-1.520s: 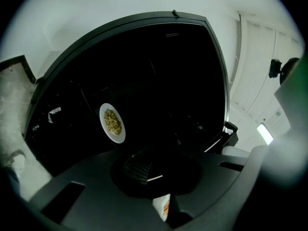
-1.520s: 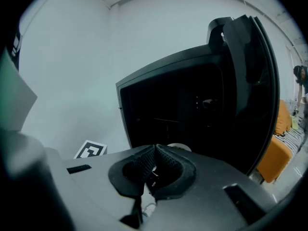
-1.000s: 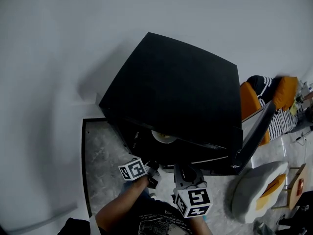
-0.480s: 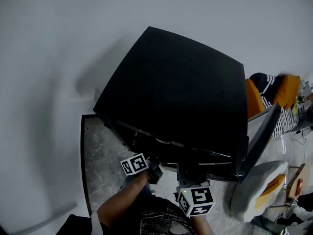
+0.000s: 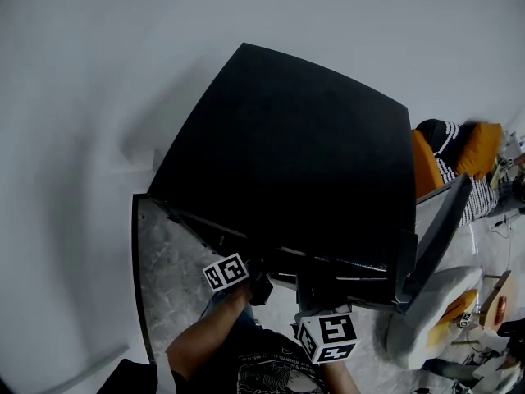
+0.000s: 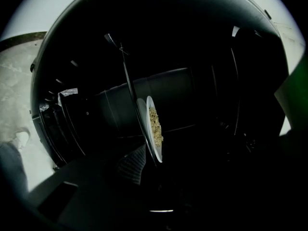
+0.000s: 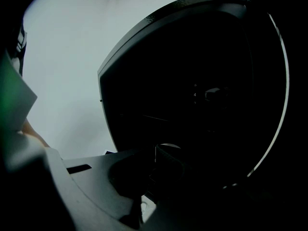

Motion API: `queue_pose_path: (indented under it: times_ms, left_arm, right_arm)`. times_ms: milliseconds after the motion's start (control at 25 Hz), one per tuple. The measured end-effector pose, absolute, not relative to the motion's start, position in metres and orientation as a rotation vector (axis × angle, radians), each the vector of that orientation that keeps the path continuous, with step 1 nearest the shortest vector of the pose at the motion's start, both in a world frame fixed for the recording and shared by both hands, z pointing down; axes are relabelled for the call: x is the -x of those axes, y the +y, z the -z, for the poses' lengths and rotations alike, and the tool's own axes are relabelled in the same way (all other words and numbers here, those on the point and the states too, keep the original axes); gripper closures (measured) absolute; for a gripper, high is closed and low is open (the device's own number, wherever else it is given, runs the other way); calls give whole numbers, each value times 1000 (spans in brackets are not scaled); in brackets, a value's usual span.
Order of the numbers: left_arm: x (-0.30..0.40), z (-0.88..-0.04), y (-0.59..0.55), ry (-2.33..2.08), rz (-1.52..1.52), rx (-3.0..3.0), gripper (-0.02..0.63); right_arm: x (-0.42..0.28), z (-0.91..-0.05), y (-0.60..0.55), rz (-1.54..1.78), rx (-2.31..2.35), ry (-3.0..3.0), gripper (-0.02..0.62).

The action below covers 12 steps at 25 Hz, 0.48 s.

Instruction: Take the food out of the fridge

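Inside, only the left gripper view finds the food: one white round plate (image 6: 157,150) heaped with pale yellow crumbly food (image 6: 155,126), resting on a thin shelf (image 6: 129,88) in the dark middle of the frame. We see that picture turned on its side, so the plate stands on edge. From the head view we get one black box-shaped fridge (image 5: 303,162) filling the centre, its door (image 5: 435,236) swung open at the right. Its top hides the plate from there.

We count two claws, each with one marker cube. The left claw (image 5: 259,287) reaches into the opening at lower centre, its cube (image 5: 225,272) just behind it on a bare forearm (image 5: 205,339). The right claw (image 5: 318,292) sits beside it, also at the fridge's open front, with its cube (image 5: 328,338) near the bottom edge.

In the left gripper view, one ribbed pad (image 6: 131,163) shows just beside the plate's near rim. The other jaw is lost in the dark, so we cannot tell whether this claw grips or is released. The right gripper view shows the fridge from outside against a white wall (image 7: 67,71). One pad (image 7: 167,159) is dimly visible low in the frame, and we cannot tell that claw's state either.

Grey mottled floor (image 5: 164,261) lies at the left of the head view.
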<state>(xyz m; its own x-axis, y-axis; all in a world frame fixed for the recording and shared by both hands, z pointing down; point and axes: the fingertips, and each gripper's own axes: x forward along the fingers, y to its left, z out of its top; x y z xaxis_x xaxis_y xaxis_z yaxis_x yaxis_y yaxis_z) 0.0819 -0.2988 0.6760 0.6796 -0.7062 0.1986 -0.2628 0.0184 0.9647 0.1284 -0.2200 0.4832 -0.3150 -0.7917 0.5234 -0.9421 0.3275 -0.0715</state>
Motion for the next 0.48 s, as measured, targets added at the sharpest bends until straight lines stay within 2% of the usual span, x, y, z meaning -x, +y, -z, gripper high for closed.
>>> queue_pose_path:
  times_ms: [120,200,280,480]
  left_arm:
    - [-83,-677,-302,-823,411,-1544,501]
    - [-83,-676,-302,-829,409,-1532,545]
    - [-83,-676,-302,-834,407,-1520,561]
    - [-83,-676,-302,-834,430,-1462,571]
  right_arm:
    - [-130,-484,-222,-520,-1541,-2201,572]
    - [-131,-484,-222,-523,-1546,-2199,572]
    - [-131,-485,-221,-524,-1549,-2199,572]
    - [-130,-485,-221,-527,-1550,-2203,572]
